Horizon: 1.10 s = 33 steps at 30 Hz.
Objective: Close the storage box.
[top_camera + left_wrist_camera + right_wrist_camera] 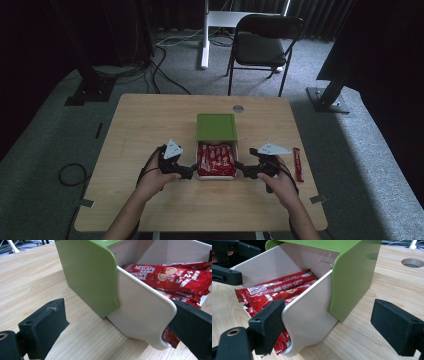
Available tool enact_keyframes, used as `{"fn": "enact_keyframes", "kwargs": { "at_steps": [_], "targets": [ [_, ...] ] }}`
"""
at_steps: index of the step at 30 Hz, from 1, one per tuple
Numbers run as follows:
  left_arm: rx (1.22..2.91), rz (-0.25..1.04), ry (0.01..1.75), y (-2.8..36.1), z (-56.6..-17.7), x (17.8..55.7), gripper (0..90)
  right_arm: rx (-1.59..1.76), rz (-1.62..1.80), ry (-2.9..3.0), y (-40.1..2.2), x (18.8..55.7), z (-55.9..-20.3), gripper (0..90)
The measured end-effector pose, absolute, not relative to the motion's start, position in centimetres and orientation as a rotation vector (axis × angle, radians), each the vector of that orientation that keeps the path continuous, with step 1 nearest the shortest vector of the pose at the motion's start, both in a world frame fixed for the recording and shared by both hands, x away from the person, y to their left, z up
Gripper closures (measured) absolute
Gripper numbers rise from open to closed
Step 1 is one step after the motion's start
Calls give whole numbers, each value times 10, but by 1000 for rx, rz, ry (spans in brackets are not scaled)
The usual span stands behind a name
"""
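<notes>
The drawer (216, 161) stands pulled out of its green case (216, 127) near the middle of the table (150, 125), its open end toward the person at 6 o'clock of the case. Red sachets (216, 159) lie packed lengthwise in the drawer; in the left gripper view their print reads NESCAFE and 1+2. One more sachet (297, 164) lies by itself on the table at 3 o'clock of the drawer, past the right gripper and near the table's right edge.

The left gripper (192, 171) sits at 9 o'clock of the drawer's front corner. In the left gripper view its jaws stand wide apart, one jaw out over bare wood, the other on the inner side of the drawer's white side wall (142, 312), against the sachet ends. The wall runs between the jaws; neither jaw is seen pressing on it.

The right gripper (241, 169) sits at 3 o'clock of the opposite front corner. In the right gripper view its jaws are likewise wide, one jaw inside the drawer over the sachet ends, the other clear of it over the table beside the case. The drawer's right wall (309, 315) passes between them, ungripped.

A round hole (238, 108) in the table lies at 1 o'clock of the case.
</notes>
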<state>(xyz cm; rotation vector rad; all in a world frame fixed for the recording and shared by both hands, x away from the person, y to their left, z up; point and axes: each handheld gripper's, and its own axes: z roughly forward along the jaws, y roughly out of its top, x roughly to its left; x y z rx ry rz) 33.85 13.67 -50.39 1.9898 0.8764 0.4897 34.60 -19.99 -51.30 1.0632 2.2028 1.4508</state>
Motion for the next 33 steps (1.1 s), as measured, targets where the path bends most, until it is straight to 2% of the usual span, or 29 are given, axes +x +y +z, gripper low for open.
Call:
{"fn": "enact_keyframes", "kwargs": {
  "at_steps": [33],
  "targets": [
    [1981, 510, 895, 135, -502, 357, 38, 1105, 1437, 2173, -198, 367, -511, 127]
  ]
}}
